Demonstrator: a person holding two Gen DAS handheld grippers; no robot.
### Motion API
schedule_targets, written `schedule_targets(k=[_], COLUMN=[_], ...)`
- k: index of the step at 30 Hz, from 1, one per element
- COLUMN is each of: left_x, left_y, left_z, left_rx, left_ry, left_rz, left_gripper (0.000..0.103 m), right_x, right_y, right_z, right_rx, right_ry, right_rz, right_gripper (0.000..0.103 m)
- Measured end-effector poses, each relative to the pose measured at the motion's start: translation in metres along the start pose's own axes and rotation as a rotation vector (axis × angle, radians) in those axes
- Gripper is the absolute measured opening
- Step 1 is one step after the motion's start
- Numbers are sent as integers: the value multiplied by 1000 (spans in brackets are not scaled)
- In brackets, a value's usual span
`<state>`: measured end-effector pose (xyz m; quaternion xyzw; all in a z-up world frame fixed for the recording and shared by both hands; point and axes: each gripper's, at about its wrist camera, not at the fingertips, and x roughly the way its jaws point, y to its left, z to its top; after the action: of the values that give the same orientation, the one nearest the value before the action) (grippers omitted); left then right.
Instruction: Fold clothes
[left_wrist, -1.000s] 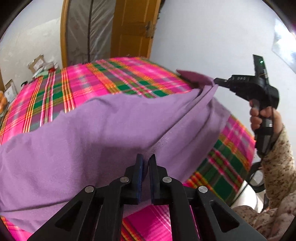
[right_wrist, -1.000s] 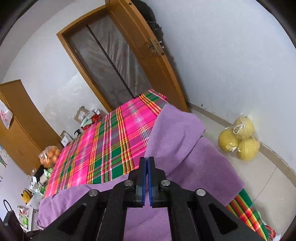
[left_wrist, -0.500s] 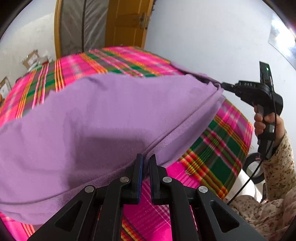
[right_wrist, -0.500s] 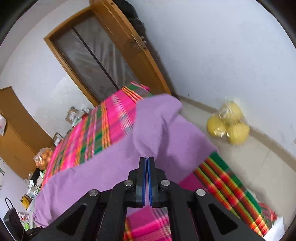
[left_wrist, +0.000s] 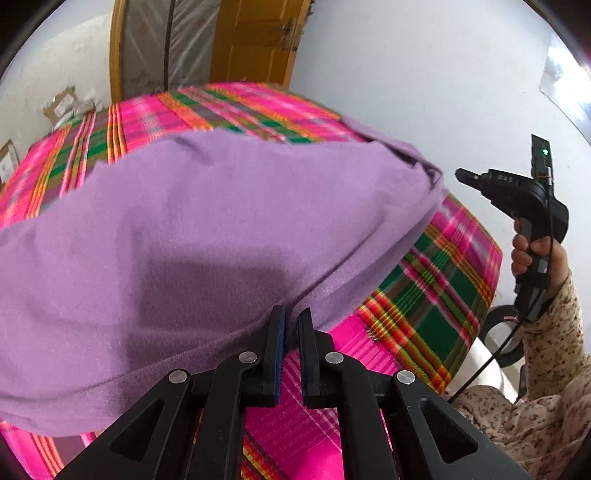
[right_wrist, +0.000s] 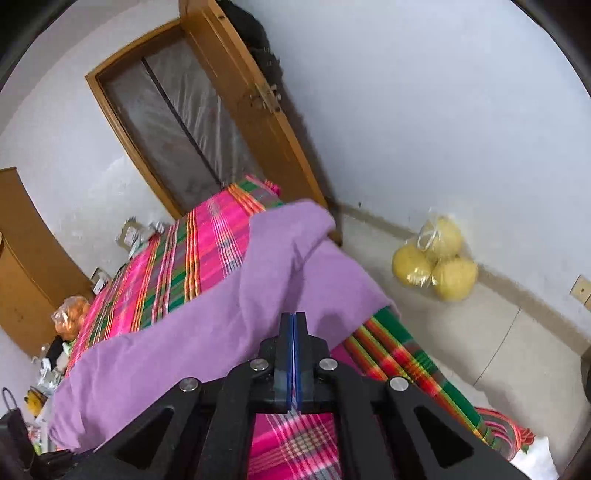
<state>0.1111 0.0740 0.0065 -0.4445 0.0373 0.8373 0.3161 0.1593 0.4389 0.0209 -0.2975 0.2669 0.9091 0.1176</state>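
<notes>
A purple cloth lies spread over a table covered in pink and green plaid. In the left wrist view my left gripper is at the near hem, shut on the purple cloth's edge. My right gripper, held by a hand, hovers just past the cloth's right corner without touching it. In the right wrist view my right gripper is shut with its pads pressed together and nothing between them. The purple cloth lies just beyond it, one end bunched up on the plaid table.
A bag of yellow fruit sits on the floor by the wall. A wooden door stands behind the table and a wooden cabinet to the left, with a bag of oranges near it. A tape roll hangs by the person's sleeve.
The cloth was stretched taut from the right gripper's tip. That corner has now dropped onto the table and the right gripper has drawn clear of it. The left gripper keeps its hold.
</notes>
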Motion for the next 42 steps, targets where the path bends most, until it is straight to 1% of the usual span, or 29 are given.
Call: schedule_targets(k=[3, 5, 6, 7, 8, 9, 11, 13, 17, 21, 22, 23, 24, 25, 26, 28, 31, 33, 36, 38, 40, 42], left_x=[0, 1, 1, 1, 1, 1, 1, 1, 1, 0, 0, 0, 0, -1, -1, -1, -1, -2, -2, -1, -1, 0], left_y=[1, 2, 2, 3, 3, 3, 3, 3, 2, 3, 3, 3, 3, 3, 3, 2, 1, 0, 0, 1, 0, 0], left_z=[1, 2, 2, 2, 2, 2, 1, 1, 1, 1, 1, 0, 1, 1, 0, 1, 0, -1, -1, -1, 1, 1], left_rx=[0, -1, -4, -8, -12, -13, -18, -22, -19, -26, -28, -31, -31, -30, -28, -25, -15, -14, -20, -23, -21, -20], left_ry=[4, 6, 6, 5, 5, 4, 1, 0, 3, 1, 1, 0, 0, 0, 0, 2, 3, 0, 1, 4, 11, 15], left_rz=[-2, -4, -6, -8, -10, -11, -14, -15, -11, -11, -13, -14, -14, -14, -13, -10, -5, -4, -6, -7, -4, 0], left_gripper=[6, 6, 6, 6, 6, 6, 7, 7, 7, 7, 7, 7, 7, 7, 7, 7, 7, 7, 7, 7, 7, 7], right_x=[4, 4, 8, 13, 17, 23, 34, 46, 70, 90, 93, 95, 94, 93, 89, 82, 71, 67, 60, 58, 55, 50], right_y=[0, 10, 17, 24, 32, 38, 49, 61, 80, 82, 80, 80, 75, 70, 65, 53, 33, 14, -20, -38, -49, -52], right_z=[0, 5, 8, 11, 13, 15, 17, 17, 15, 22, 24, 25, 29, 32, 36, 43, 52, 56, 55, 53, 49, 49], right_rx=[-14, -46, -78, -109, -141, -171, -229, -296, -459, -504, -500, -492, -460, -429, -387, -303, -215, -111, 25, 80, 107, 108], right_ry=[10, -14, -9, -4, 1, 10, 28, 42, 45, 109, 117, 122, 117, 111, 99, 74, 38, 33, 17, 16, 29, 14], right_rz=[4, 20, 13, 6, -1, -8, -21, -65, -219, -280, -288, -287, -273, -258, -237, -194, -172, -153, -192, -184, -142, -115], right_gripper=[2, 3, 10, 15, 24, 31, 33, 34, 35, 35, 35, 33, 20, 12, 7, 7, 6, 6, 6, 6, 6, 7])
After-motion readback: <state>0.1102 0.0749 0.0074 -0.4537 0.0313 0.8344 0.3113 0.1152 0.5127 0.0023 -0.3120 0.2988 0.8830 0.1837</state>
